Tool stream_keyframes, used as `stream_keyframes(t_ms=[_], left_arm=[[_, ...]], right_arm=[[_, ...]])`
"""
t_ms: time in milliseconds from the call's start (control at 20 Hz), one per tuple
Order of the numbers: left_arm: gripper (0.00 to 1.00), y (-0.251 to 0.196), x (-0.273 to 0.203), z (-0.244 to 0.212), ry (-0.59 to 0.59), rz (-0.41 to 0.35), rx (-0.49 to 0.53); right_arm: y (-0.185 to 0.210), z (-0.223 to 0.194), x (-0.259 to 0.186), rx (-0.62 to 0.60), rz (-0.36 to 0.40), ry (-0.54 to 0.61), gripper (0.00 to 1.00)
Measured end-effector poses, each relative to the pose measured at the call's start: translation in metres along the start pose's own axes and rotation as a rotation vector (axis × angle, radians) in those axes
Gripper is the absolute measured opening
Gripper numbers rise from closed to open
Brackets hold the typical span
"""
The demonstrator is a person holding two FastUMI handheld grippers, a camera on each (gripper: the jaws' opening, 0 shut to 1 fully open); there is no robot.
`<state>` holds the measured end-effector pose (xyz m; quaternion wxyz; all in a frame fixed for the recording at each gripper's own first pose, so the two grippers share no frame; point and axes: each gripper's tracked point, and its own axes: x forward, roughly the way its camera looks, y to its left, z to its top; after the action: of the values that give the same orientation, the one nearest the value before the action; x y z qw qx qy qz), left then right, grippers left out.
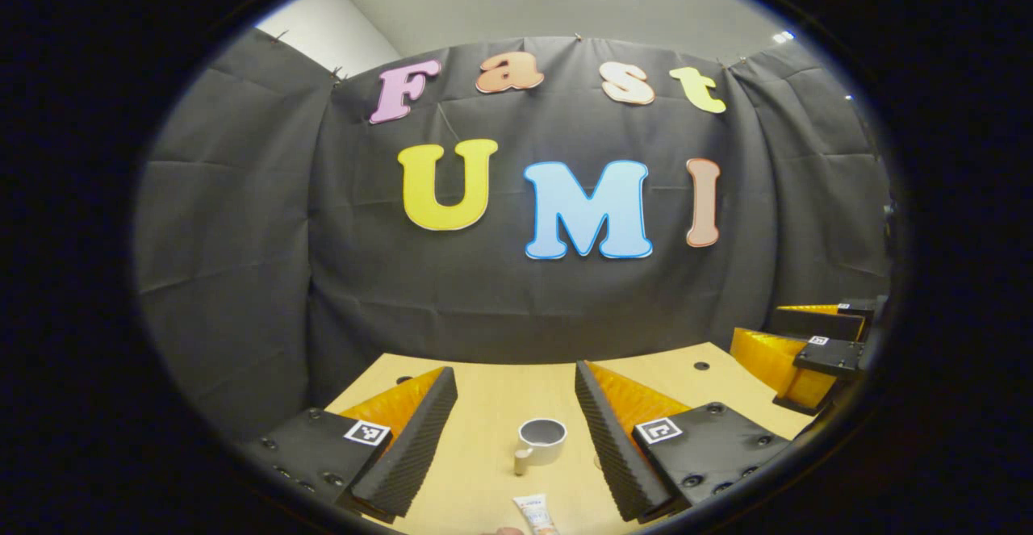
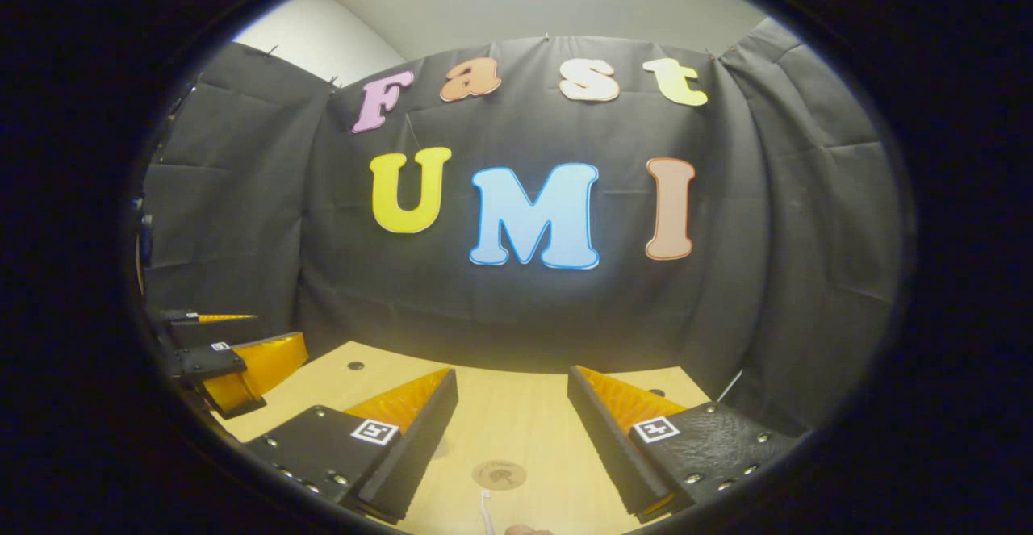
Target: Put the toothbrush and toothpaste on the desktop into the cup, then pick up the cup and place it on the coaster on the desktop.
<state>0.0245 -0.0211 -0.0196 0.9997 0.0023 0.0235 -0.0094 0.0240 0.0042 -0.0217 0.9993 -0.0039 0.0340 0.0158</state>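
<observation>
A white cup (image 1: 541,440) stood upright on the light wooden desktop (image 1: 484,406) in the left gripper view, its handle turned toward the near left and its mouth open upward. What little of its inside showed looked empty, though the bottom could not be seen. Just nearer than the cup, at the bottom edge of that view, lay the toothpaste (image 1: 536,513), a white tube flat on the desktop and apart from the cup.

The left gripper (image 1: 516,406) hung above the desktop with its two ridged black fingers spread wide, holding nothing and touching nothing; the cup sat in the gap between them, farther along the table. At the far right of the same view the right gripper (image 1: 807,357) showed at the table's right edge, orange and black.

In the right gripper view, the right gripper's own fingers stood equally wide apart and empty over the desktop. Between them lay the round tan coaster (image 2: 499,474), flat on the wood. Just nearer, at the bottom edge, the white end of the toothbrush (image 2: 486,511) rested on the desktop, apart from the coaster. The left gripper appeared at the far left of this view, its fingers' spacing hard to judge from there.
</observation>
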Motion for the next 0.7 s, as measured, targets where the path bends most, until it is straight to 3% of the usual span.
stream_keyframes(t_ms=[300, 350, 650, 700], left_arm=[[0.92, -0.005, 0.008, -0.021, 0.056, -0.008, -0.007], [0.95, -0.006, 0.009, -0.030, 0.077, -0.011, -0.012], [0.92, -0.009, 0.017, -0.102, 0.265, -0.033, -0.040], [0.95, -0.011, 0.018, -0.115, 0.297, -0.038, -0.037]], right_arm=[[0.001, -0.019, 0.004, 0.014, 0.004, 0.061, 0.92], [0.002, -0.026, 0.006, 0.014, 0.005, 0.084, 0.92], [0.013, -0.081, 0.009, 0.032, 0.035, 0.270, 0.90], [0.014, -0.092, 0.009, 0.032, 0.040, 0.309, 0.90]])
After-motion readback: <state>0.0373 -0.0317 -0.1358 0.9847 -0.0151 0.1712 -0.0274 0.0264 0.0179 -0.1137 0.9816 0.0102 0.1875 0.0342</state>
